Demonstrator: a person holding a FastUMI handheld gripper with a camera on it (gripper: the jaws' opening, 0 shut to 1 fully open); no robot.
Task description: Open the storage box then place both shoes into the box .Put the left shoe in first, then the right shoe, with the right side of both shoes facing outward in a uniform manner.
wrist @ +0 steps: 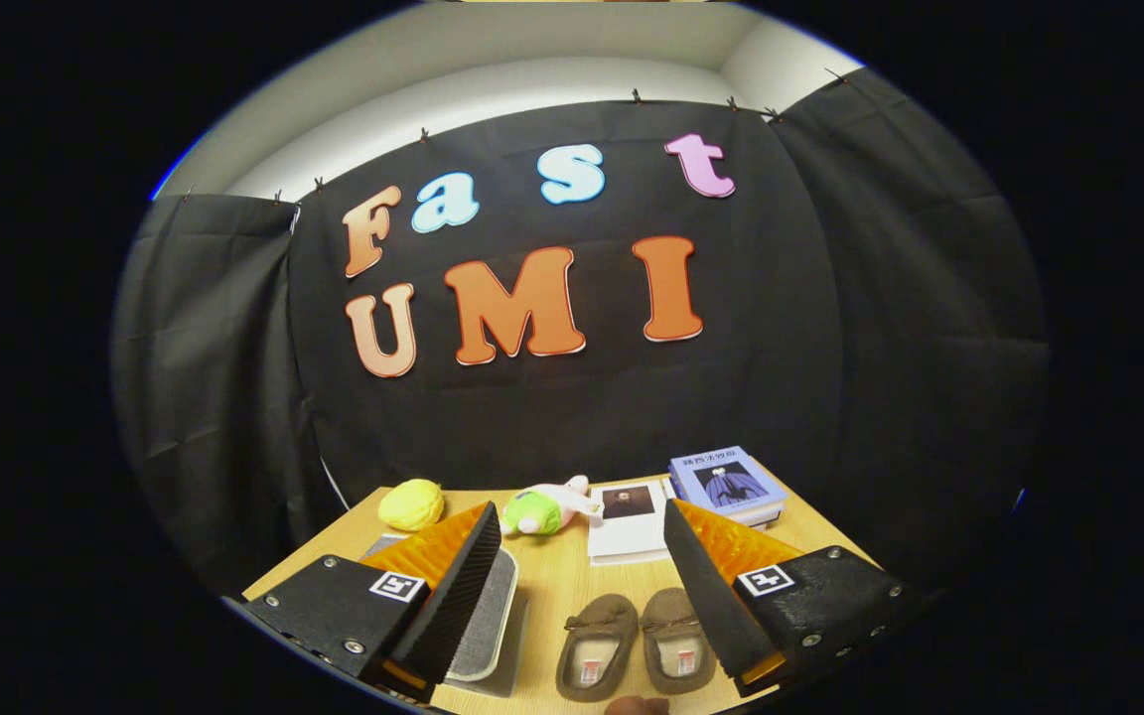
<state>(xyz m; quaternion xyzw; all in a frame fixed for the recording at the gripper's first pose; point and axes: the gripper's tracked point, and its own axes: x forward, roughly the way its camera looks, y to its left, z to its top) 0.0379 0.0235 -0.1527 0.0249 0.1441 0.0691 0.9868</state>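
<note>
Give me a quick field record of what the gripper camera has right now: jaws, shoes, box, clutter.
gripper: jaws wide apart, holding nothing, above the table
shoes: brown pair side by side on the table, between the jaws, openings up
storage box: grey and white, partly behind one jaw, beside the shoes; lid state hard to tell
far clutter: yellow plush, green and white plush toy, white book, blue books
progress: shoes not yet in the box
</note>
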